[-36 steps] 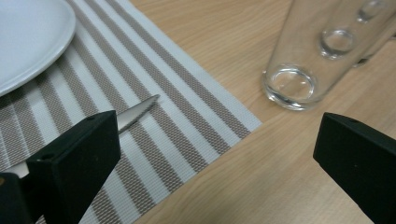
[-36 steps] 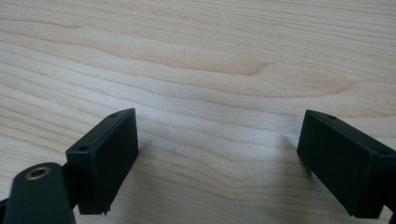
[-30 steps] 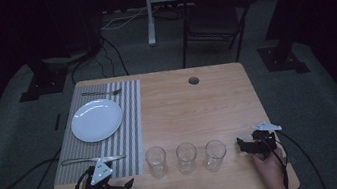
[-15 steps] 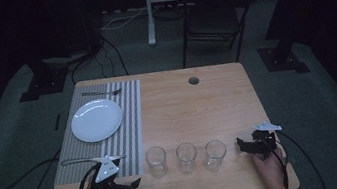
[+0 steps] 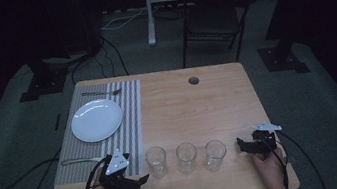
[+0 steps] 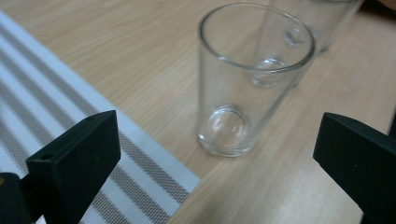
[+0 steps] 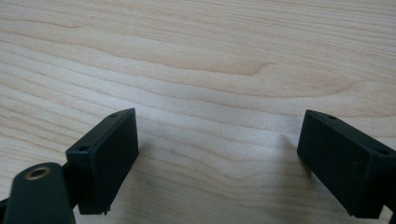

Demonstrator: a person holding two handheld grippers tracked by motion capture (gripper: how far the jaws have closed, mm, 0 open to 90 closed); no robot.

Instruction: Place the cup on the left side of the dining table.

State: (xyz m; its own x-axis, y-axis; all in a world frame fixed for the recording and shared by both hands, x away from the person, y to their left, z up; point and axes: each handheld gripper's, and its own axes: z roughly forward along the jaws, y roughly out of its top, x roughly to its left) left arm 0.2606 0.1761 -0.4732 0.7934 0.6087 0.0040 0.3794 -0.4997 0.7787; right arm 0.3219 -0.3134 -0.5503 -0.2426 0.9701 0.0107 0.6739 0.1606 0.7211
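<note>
- High view gives us a wooden surface with three clear glasses in a row near its front edge: the left glass, the middle glass and the right glass, all upright and apart from each other.
- We see a striped placemat on the left side carrying a white plate, with a fork beyond the plate.
- We find the left gripper low at the front, just beside the left glass; in the left gripper view its fingers are spread wide with that glass standing between and beyond them, untouched.
- We see the right gripper near the right glass, its fingers spread over bare wood.
</note>
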